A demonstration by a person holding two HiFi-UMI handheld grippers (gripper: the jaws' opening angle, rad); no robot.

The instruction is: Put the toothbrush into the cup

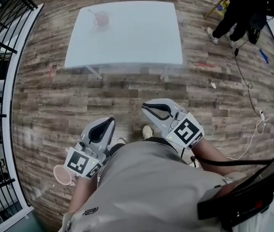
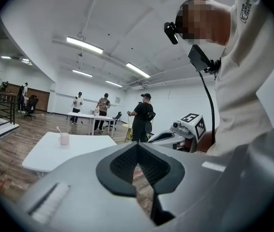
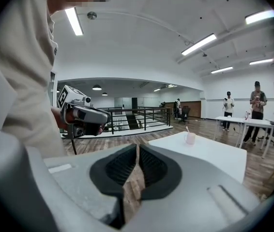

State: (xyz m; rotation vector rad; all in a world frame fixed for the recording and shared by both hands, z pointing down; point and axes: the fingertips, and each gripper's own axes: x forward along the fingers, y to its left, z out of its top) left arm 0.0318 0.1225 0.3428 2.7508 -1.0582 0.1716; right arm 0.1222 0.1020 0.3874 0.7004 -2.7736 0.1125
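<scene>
Right gripper (image 3: 137, 147) near, its jaws together with nothing between them. Beyond it to the right, a white table (image 3: 214, 154) bears a pink cup (image 3: 190, 138) holding a toothbrush (image 3: 187, 129). Left gripper (image 3: 81, 115) at left.

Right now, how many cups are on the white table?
1. A pink cup sits near the far left corner of the white table, with what looks like the toothbrush leaning out. The whole tabletop shows, so none is hidden.
</scene>
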